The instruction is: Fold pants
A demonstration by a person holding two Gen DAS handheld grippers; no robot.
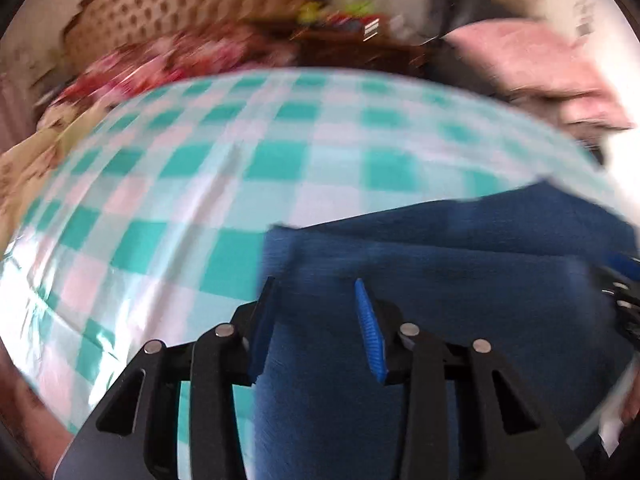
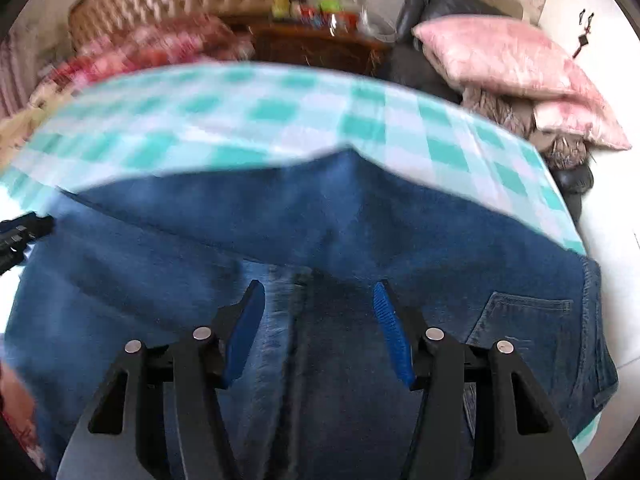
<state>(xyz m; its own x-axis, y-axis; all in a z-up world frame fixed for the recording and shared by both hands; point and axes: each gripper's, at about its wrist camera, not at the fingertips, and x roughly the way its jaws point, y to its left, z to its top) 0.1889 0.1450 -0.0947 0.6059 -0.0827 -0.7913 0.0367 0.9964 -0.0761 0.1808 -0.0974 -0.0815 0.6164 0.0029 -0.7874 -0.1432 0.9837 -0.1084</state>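
A surface draped in a teal-and-white checked cloth [image 2: 280, 112] carries the blue denim pants [image 2: 360, 232], spread flat along its near edge. Over them hang the right tongs [image 2: 318, 292] and the left tongs [image 1: 316, 292], each parted with nothing between the pads.

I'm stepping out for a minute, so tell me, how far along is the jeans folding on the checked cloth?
Done: the jeans lie on the checked cloth, seemingly with one layer already over another, though blur makes that unsure. In hand: nothing; the left gripper and right gripper hover open above the denim, gripping no fabric. Left: the back pocket end remains spread wide, so more folds look needed.
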